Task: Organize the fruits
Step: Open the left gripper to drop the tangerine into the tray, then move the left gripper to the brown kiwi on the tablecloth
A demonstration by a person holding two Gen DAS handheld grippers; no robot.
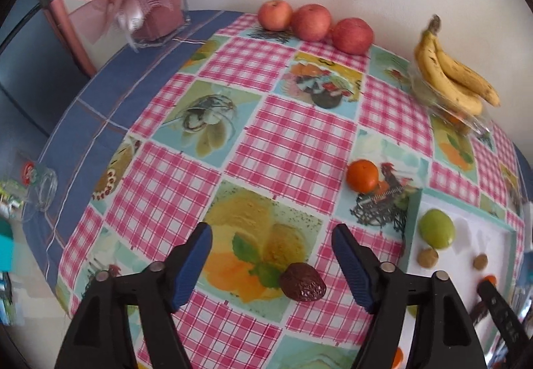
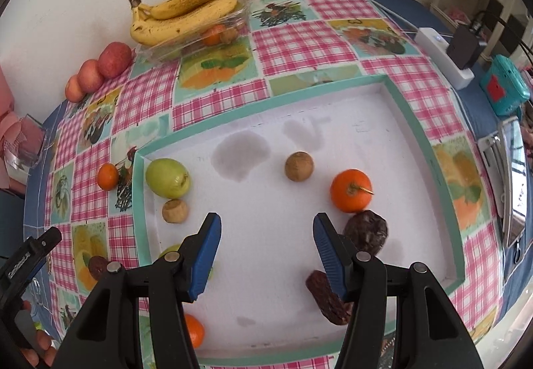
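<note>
The left tool [image 1: 271, 264] is spread wide and nothing is held in it. It hangs just over a dark wrinkly fruit [image 1: 302, 281] that lies on the checked cloth [image 1: 283, 142] of the bench, near the front edge. The fruit sits a little toward the right finger, not in the middle of the gap. It lies just outside the white tray [image 2: 333, 142] with the green rim.

The right tool [image 2: 266, 255] is spread wide too, and it is empty. It hangs over the tray. In the tray a green fruit [image 2: 167, 178], two small brown round fruits [image 2: 299, 166], an orange [image 2: 350, 190] and two more dark fruits [image 2: 365, 231] can be seen. Another small orange [image 1: 362, 176] lies on the cloth just outside the tray. Three apples [image 1: 311, 23] stand in a row at the back edge by the wall, and bananas [image 1: 453, 76] rest on a clear box at the back.

The step in hand seems to be the picking up of the dark wrinkly fruit. To do it well, the left tool should be slid a bit to the right, so the fruit is in the middle. Then it should be lowered until the fingers are beside the fruit's fat part. It should be squeezed gently, because the fruit looks soft and may be squashed. It should be lifted over the green rim, not dragged, and set down in a bare spot, perhaps by the other dark fruits.
</note>
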